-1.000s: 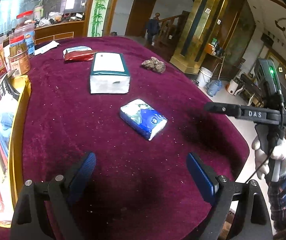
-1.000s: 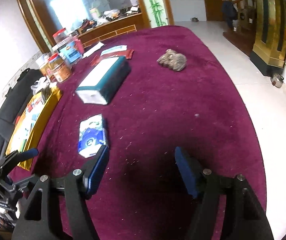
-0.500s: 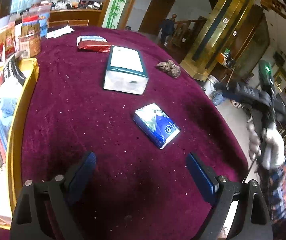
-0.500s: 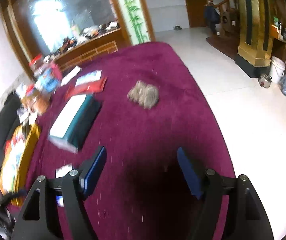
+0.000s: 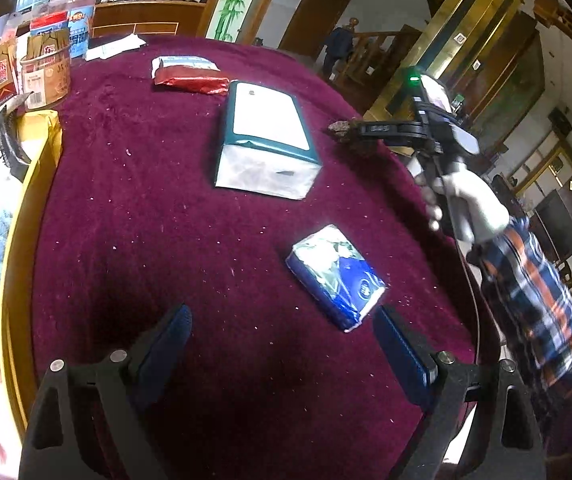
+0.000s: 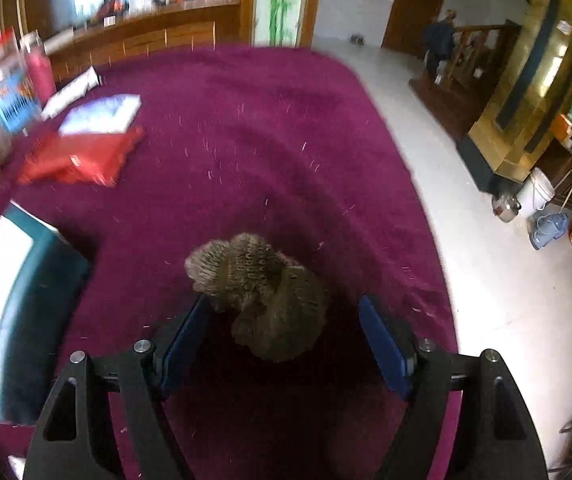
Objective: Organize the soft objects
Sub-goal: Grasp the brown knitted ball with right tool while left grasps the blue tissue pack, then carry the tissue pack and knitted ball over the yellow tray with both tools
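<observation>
Bench (image 5: 125, 208), covered in dark red plush cloth, carrying several soft goods. Brown knitted bundle (image 6: 261, 292): lies near the bench's right edge, between the blue pads of the right gripper (image 6: 286, 340); the gripper's jaws stand wide apart, the left pad just at the bundle's side and the right pad clear of it, so nothing is gripped. In the left wrist view the same gripper (image 5: 350, 130) shows from the side, held by a white-gloved hand (image 5: 470, 204) with a plaid sleeve (image 5: 534, 292), its tip over the bundle (image 5: 336, 129). Large teal-and-white tissue pack (image 5: 265, 148): mid-bench, lying flat, just left of the bundle. Small blue-and-white tissue packet (image 5: 336, 276): nearer the front edge, lying askew, just ahead of the left gripper (image 5: 281, 344), whose jaws are wide apart with only cloth between them. Red foil pouch (image 5: 191, 80) overlapping a white-and-blue packet (image 5: 183, 63): toward the far edge. Jars and boxed goods (image 5: 45, 60): far left corner. Yellow-rimmed tray (image 5: 25, 208) of assorted items: along the left edge.
</observation>
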